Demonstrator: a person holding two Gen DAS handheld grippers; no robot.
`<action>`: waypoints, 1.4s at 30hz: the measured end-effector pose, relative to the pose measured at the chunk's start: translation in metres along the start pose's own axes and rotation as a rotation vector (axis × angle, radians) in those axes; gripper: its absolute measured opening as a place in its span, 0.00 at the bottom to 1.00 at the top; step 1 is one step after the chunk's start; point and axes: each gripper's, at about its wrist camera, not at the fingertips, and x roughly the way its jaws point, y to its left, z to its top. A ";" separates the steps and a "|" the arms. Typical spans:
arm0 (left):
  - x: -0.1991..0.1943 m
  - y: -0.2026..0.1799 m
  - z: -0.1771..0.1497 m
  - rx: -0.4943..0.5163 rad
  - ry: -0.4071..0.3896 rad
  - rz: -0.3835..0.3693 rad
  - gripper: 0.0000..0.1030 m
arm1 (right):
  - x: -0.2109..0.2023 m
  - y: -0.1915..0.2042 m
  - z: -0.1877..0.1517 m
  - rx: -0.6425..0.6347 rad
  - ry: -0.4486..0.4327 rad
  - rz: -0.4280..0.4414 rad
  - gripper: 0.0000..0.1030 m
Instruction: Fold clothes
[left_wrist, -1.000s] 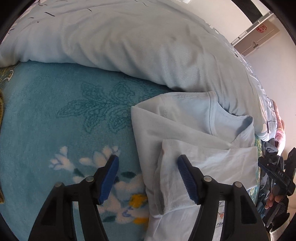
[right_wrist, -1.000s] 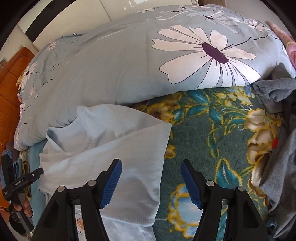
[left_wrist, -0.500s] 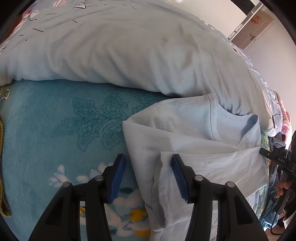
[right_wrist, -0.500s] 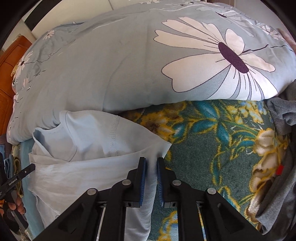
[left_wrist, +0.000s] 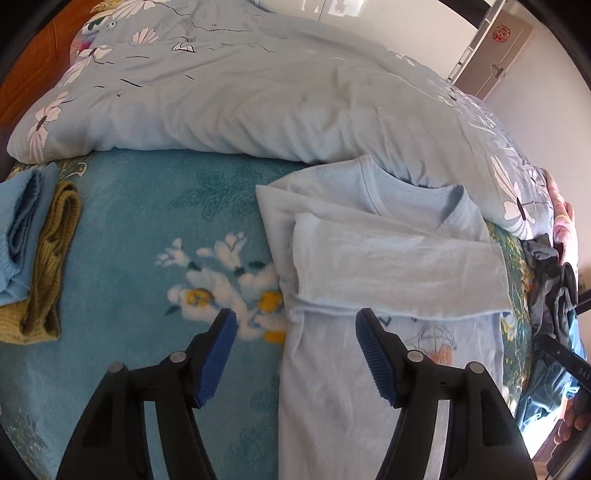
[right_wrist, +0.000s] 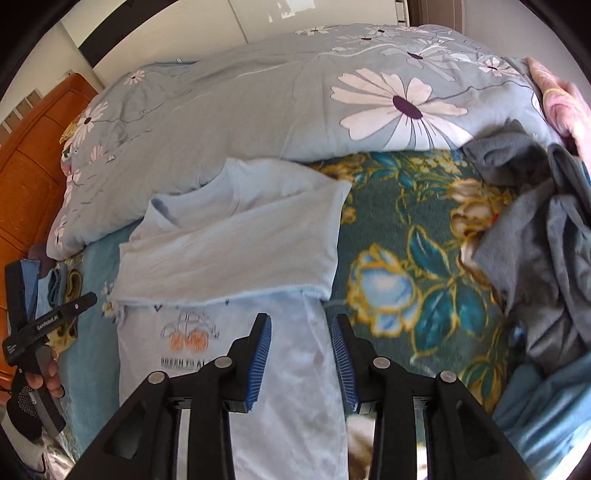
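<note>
Left wrist view: the left gripper (left_wrist: 293, 354) hung above the bed (left_wrist: 129, 258), its jaws opening with nothing gripped. The pale blue shirt (left_wrist: 388, 258) lay flat beside the quilt (left_wrist: 240, 92), sleeves folded across.

Right wrist view: the right gripper (right_wrist: 301, 356) hung over the shirt's (right_wrist: 240, 251) side edge, jaws opening, gripping nothing.

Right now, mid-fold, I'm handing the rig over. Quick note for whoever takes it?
Left gripper: jaws opening, nothing between them, poised over the shirt's left edge.
Right gripper: jaws opening, empty, above the shirt's right edge.
Light blue shirt: flat on the floral blanket, collar toward the duvet.
Done: both sleeves folded across the chest.
Left: fold the body up; grey clothes pile waits on the right. Folded items lie at left.
</note>
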 end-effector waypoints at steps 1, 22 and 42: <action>-0.008 -0.002 -0.010 0.008 -0.001 -0.001 0.67 | -0.005 0.002 -0.017 -0.001 0.018 -0.005 0.45; -0.095 -0.058 -0.144 -0.009 0.033 0.175 0.67 | -0.100 0.016 -0.163 -0.056 -0.051 -0.031 1.00; -0.101 -0.054 -0.194 0.203 -0.001 0.097 0.67 | -0.097 0.038 -0.203 0.029 -0.070 -0.113 1.00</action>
